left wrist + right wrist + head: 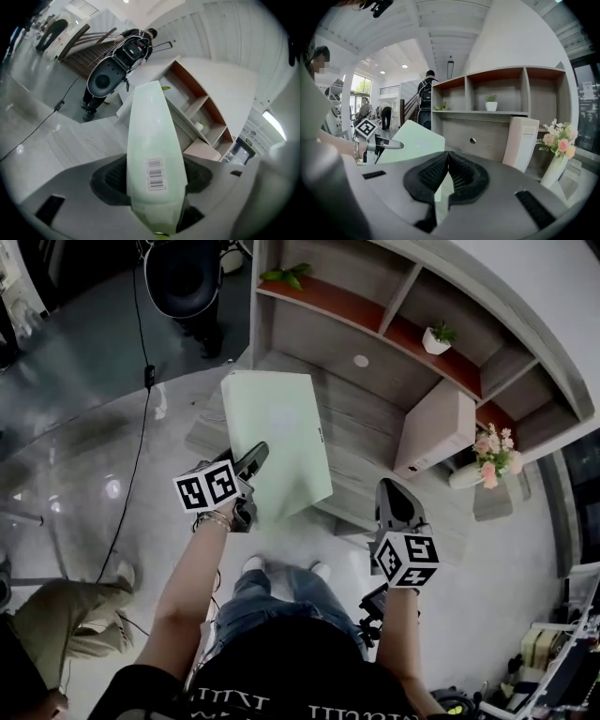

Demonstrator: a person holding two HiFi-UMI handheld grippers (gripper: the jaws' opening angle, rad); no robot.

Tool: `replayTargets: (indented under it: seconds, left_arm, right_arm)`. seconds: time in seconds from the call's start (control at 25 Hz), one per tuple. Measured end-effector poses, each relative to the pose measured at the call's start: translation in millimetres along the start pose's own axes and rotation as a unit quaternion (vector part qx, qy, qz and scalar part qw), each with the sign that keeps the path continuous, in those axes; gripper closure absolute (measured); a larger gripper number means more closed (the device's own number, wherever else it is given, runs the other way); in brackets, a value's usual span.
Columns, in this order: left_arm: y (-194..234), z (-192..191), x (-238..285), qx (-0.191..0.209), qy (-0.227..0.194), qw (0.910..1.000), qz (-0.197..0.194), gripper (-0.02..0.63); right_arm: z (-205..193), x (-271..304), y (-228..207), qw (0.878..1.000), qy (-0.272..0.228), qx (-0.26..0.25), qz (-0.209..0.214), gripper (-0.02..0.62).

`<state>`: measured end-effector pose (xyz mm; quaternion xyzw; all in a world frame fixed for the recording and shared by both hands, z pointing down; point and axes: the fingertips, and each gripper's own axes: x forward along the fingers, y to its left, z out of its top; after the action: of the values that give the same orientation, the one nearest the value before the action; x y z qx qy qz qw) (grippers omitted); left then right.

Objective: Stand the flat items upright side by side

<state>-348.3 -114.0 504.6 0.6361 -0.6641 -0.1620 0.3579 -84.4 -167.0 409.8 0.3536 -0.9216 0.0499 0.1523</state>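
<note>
A pale green flat box (281, 427) is held off the floor in front of the low shelf unit (352, 395), tilted. My left gripper (253, 461) is shut on its near edge; in the left gripper view the box (152, 136), with a barcode label, runs out from between the pads (117, 178). A second flat box, beige-pink (436, 427), stands upright on the shelf's lower ledge to the right, also seen as the beige-pink box (524, 140). My right gripper (397, 491) hangs in front of the shelf, shut, with nothing in it (446, 157).
A white vase of pink flowers (489, 463) stands right of the beige box. A small potted plant (436, 337) sits on the upper shelf. A scooter (183, 277) is parked at the back left, and a crouching person (56, 624) is at the lower left. A cable (141, 427) runs across the floor.
</note>
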Motion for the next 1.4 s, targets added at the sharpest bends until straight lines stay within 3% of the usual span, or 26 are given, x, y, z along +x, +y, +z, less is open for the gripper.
replayTargets:
  seconds: [0.36, 0.64, 0.96, 1.16, 1.4]
  left_arm:
    - [-56.5, 25.4, 27.5, 0.146, -0.045, 0.9883, 0.006, 0.324]
    - [-95.9, 24.1, 51.2, 0.266, -0.084, 0.9603, -0.005, 0.322]
    - [-112.3, 13.9, 87.5, 0.309, -0.074, 0.948, 0.007, 0.31]
    - [-121.6, -9.6, 109.0, 0.345, -0.039, 0.9371, 0.033, 0.297]
    - [-131.4, -57.9, 134.7, 0.365, 0.053, 0.9286, 0.042, 0.275]
  right_arm:
    - [18.4, -9.9, -42.4, 1.0, -0.019, 0.004, -0.02, 0.58]
    - [16.2, -16.9, -72.8, 0.999, -0.021, 0.016, -0.041, 0.58]
    - [5.2, -21.7, -100.6, 0.997, -0.019, 0.038, -0.062, 0.58]
    - [1.6, -26.0, -109.6, 0.996, -0.016, 0.042, -0.072, 0.58]
    - [-2.0, -33.8, -120.7, 0.995, -0.017, 0.05, -0.085, 0.58]
